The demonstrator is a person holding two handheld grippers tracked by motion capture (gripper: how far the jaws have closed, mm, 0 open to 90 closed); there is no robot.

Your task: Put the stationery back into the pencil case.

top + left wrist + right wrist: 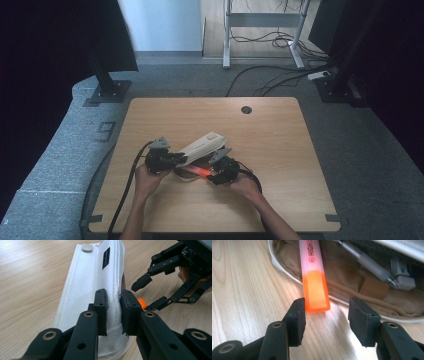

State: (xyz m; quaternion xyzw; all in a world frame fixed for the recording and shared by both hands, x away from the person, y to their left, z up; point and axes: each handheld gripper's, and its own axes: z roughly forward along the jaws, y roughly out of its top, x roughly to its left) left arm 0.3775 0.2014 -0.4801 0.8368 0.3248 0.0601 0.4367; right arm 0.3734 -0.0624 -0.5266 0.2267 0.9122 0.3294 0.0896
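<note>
The left tool (113, 312) is clamped on the raised edge of one white fabric pencil case (92, 290), pinching the cloth flap between its two pads and holding it lifted off the tabletop (32, 272). The right tool (327, 320) stands with its jaws apart around the end of one orange highlighter (314, 282); one pad sits just beside the orange cap, the other well clear, so nothing is gripped. The highlighter lies with its far part inside the open case and its cap end jutting out over the wood. Inside the case, in the right gripper view, lie one clear-barrelled pen (372, 267) and one small white eraser (404, 277), beside one tan elastic loop (373, 287). From above, both tools meet at the case near the middle of the tabletop, one in each hand.
</note>
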